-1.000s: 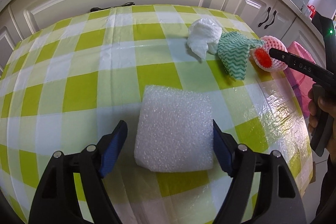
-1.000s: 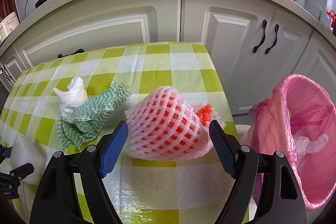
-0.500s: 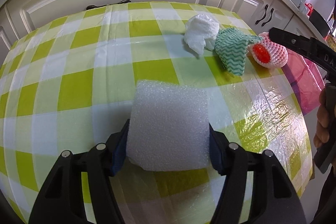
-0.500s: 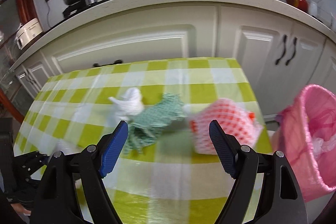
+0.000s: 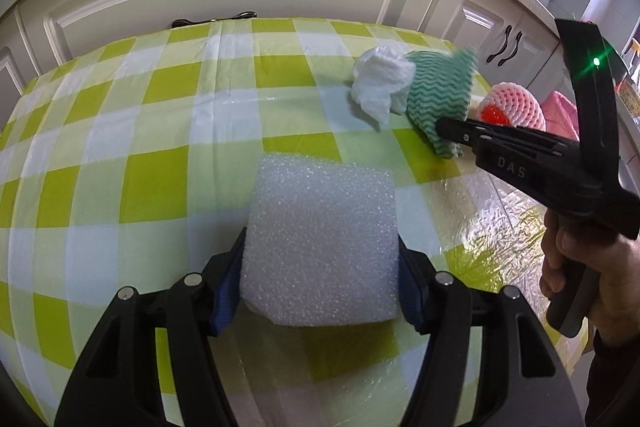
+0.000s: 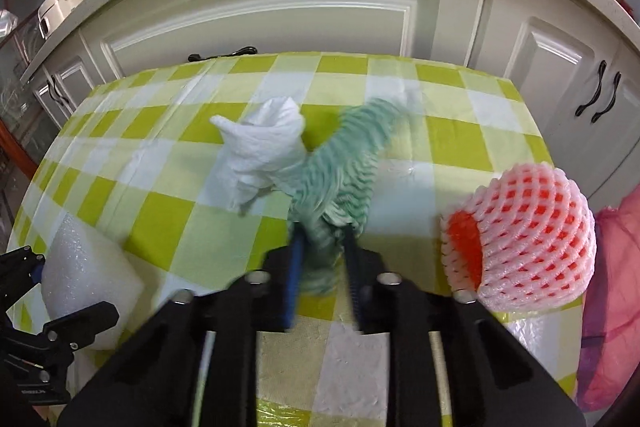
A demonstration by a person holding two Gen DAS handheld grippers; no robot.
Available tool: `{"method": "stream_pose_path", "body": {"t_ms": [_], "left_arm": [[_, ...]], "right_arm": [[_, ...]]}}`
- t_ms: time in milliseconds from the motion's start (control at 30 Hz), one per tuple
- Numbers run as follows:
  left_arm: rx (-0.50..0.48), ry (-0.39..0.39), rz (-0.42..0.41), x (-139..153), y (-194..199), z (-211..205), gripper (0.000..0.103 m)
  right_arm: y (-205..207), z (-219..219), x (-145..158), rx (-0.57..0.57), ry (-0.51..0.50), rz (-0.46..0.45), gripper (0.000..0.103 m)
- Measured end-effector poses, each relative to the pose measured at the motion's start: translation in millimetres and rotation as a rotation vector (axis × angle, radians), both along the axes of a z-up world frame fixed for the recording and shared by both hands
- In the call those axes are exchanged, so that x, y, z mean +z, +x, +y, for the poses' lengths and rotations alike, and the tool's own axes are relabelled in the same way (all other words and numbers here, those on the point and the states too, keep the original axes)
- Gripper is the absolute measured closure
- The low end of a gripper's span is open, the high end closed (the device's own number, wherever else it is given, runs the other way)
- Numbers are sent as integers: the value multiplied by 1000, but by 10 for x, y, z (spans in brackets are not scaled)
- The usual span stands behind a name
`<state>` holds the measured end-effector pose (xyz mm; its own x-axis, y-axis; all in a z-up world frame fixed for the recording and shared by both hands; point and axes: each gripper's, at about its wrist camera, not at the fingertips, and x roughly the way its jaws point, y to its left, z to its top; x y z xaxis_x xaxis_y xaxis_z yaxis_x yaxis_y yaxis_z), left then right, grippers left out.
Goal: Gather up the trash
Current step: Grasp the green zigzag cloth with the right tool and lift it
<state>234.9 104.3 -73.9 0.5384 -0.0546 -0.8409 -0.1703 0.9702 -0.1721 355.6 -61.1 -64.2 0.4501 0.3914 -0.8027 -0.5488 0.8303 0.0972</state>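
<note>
My left gripper [image 5: 320, 263] is shut on a white foam block [image 5: 322, 243] near the table's front; the block also shows in the right wrist view [image 6: 86, 279]. My right gripper [image 6: 322, 251] is shut on the near end of a green wavy cloth [image 6: 344, 167], which is blurred. The cloth [image 5: 438, 99] lies against a crumpled white tissue [image 6: 260, 151], also in the left wrist view [image 5: 382, 85]. A pink foam fruit net with an orange inside [image 6: 520, 239] sits at the table's right edge; it shows in the left wrist view [image 5: 512, 107].
The table has a green and white checked cloth [image 5: 140, 155]. A pink-lined trash bin [image 6: 612, 307] stands off the table's right edge. White cabinets [image 6: 280, 15] run behind the table.
My left gripper has closed on the foam block. My right gripper has swung left from the fruit net to the green cloth and closed on it.
</note>
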Motion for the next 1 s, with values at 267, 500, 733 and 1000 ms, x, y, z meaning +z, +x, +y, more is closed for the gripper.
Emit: {"method": "stream_pose_path", "body": {"t_ms": [267,500,733,1000], "left_arm": [[9,10,-61,169,60,-30,41],[30,34,-66,147,170,-44,41],[54,69,-67,88,357,60,41],[83,81,-88,166,595,205,41]], "right_arm": [[-171,-192,180,-19,59,-22,93],[-240,-302,215,-40,64,-17,88],[-218,-256,328,-64,93,-63,30],[-15,-46,149,-56,77,-11,42]]}}
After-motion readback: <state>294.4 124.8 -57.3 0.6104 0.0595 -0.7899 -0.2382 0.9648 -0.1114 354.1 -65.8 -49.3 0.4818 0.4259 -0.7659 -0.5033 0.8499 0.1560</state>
